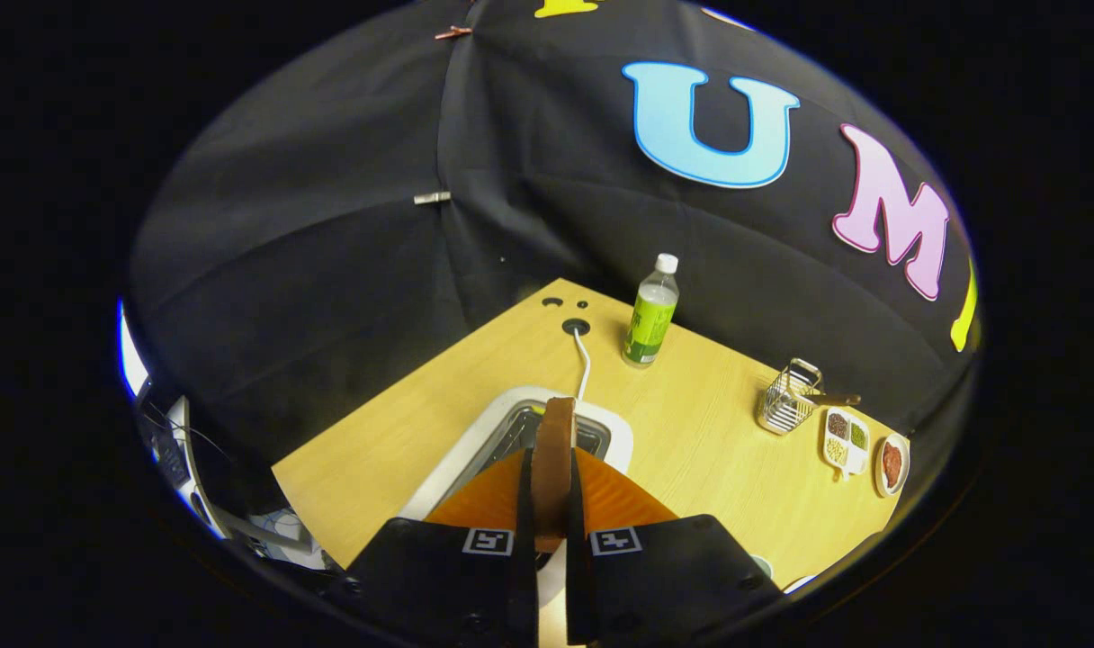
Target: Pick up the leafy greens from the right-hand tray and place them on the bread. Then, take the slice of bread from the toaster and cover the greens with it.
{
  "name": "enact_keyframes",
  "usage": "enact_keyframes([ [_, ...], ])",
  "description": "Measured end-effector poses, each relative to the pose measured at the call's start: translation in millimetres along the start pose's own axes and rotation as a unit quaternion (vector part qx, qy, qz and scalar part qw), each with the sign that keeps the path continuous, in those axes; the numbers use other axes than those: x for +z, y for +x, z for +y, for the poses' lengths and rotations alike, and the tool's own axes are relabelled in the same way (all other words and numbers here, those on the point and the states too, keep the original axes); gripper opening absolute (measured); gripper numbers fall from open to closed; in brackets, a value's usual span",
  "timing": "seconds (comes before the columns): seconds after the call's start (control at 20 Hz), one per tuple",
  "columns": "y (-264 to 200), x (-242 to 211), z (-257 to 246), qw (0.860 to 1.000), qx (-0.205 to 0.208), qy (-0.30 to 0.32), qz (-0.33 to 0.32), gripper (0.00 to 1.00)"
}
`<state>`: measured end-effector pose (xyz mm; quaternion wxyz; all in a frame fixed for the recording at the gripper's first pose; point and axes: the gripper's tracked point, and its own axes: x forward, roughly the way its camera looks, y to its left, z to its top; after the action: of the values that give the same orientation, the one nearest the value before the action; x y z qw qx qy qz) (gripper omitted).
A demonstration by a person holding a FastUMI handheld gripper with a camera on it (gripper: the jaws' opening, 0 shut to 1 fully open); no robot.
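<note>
While your jaws (552,513) pinch the bread (554,454) on both sides, it stands upright over the toaster (475,441) on the table (709,432).

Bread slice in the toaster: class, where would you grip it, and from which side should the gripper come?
Grip the bread slice by its top edge, across its two flat faces, coming from above. It stands upright on edge in the toaster slot, so only the upper part is free. The gripper appears to do just this: its fingers press on both faces.
</note>
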<state>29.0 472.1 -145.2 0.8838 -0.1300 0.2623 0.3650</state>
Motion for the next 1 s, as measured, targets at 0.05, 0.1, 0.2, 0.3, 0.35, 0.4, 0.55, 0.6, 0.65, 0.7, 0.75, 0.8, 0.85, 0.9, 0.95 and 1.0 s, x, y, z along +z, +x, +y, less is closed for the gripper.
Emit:
enact_keyframes([
  [0.05,-8,7,-2,1.000,0.004,0.004,-0.008,0.16],
  [0.1,-15,14,-6,1.000,0.008,0.006,-0.017,0.16],
  [0.2,-31,26,-18,0.999,0.009,0.007,-0.032,0.16],
  [0.3,-46,33,-36,0.999,-0.001,0.009,-0.047,0.16],
  [0.35,-53,34,-44,0.999,-0.003,0.018,-0.051,0.16],
  [0.4,-59,32,-53,0.998,-0.005,0.031,-0.054,0.16],
  [0.55,-78,25,-85,0.995,-0.007,0.074,-0.060,0.16],
  [0.6,-84,18,-96,0.994,-0.008,0.087,-0.060,0.16],
  [0.65,-88,8,-107,0.993,-0.009,0.099,-0.058,0.16],
  [0.7,-90,-6,-116,0.993,-0.006,0.111,-0.051,0.16],
  [0.75,-90,-24,-124,0.991,-0.006,0.125,-0.037,0.16],
  [0.8,-90,-42,-132,0.990,-0.005,0.142,-0.024,0.16],
  [0.85,-92,-59,-141,0.987,-0.005,0.163,-0.013,0.16],
  [0.9,-91,-73,-146,0.984,-0.005,0.178,-0.005,0.16],
  [0.95,-91,-88,-153,0.982,-0.007,0.188,0.004,0.16],
  [1.0,-91,-100,-158,0.980,-0.010,0.196,0.011,0.16],
])
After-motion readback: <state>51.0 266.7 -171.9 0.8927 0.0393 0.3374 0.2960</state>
